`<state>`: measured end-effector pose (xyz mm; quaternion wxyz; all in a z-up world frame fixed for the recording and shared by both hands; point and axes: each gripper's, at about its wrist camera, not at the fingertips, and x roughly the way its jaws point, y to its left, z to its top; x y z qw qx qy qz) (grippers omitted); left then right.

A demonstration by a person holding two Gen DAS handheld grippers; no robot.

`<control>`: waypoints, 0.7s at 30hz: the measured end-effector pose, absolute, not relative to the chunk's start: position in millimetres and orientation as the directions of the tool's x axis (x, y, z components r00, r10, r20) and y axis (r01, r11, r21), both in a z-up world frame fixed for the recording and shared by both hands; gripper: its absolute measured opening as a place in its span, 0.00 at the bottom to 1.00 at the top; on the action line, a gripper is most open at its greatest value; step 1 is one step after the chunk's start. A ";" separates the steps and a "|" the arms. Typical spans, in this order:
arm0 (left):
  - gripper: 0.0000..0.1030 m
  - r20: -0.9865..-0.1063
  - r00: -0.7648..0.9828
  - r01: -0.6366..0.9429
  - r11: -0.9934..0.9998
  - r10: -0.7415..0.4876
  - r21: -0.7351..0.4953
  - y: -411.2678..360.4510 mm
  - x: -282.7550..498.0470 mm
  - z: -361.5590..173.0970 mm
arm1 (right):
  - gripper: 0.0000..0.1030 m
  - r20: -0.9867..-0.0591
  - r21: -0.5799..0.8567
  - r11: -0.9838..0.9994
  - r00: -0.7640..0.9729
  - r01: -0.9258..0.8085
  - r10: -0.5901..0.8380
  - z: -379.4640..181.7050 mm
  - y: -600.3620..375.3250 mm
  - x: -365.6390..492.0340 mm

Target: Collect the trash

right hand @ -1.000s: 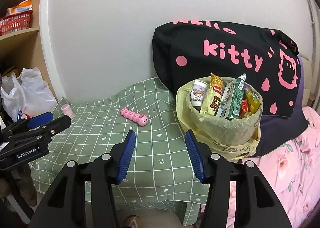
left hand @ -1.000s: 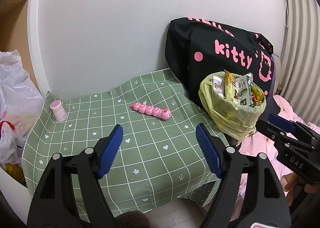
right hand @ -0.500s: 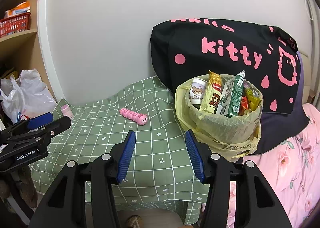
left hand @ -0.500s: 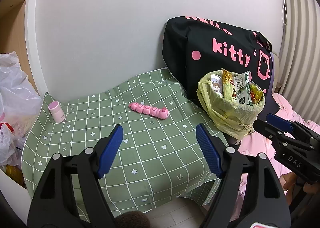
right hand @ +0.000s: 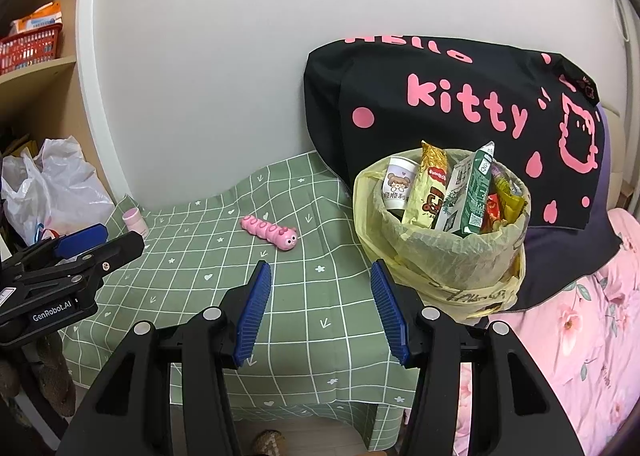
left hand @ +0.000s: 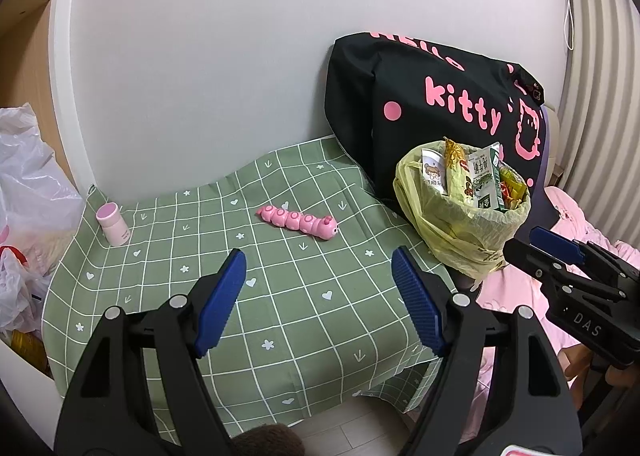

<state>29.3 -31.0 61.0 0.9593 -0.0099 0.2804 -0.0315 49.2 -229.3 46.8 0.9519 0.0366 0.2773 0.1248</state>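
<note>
The left hand-held gripper (left hand: 318, 296) has its jaws wide apart with nothing between them. The right hand-held gripper (right hand: 318, 306) is the same, jaws apart and holding nothing. A full yellow trash bag (right hand: 440, 248) stands at the table's (left hand: 280, 316) right edge. A pink caterpillar toy (left hand: 298, 221) lies near the middle, and a small pink bottle (left hand: 113, 223) stands at the back left corner.

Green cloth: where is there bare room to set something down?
The green cloth is bare in front of the pink caterpillar toy, toward the near edge, and between the toy and the small pink bottle. The right edge is crowded by the full yellow trash bag.
</note>
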 end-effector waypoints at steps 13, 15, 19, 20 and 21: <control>0.69 -0.535 0.841 0.068 0.997 -0.073 -0.030 -38.3 30.5 59.7 | 0.47 -0.521 0.142 0.967 0.815 -0.210 0.254 44.5 -235.5 48.5; 0.69 -0.535 0.841 0.072 0.997 -0.077 -0.030 -39.1 31.5 60.0 | 0.47 -0.521 0.142 0.967 0.815 -0.211 0.254 44.5 -235.7 48.8; 0.69 -0.538 0.839 0.081 0.996 -0.083 -0.027 -41.9 33.2 59.6 | 0.47 -0.521 0.141 0.967 0.815 -0.210 0.253 43.8 -239.0 47.9; 0.69 -0.537 0.839 0.083 0.996 -0.084 -0.026 -42.3 33.4 59.7 | 0.47 -0.520 0.141 0.968 0.816 -0.209 0.252 43.7 -239.7 47.9; 0.69 -0.538 0.839 0.084 0.996 -0.085 -0.026 -42.4 33.8 60.0 | 0.47 -0.521 0.142 0.968 0.816 -0.209 0.252 43.6 -240.4 48.4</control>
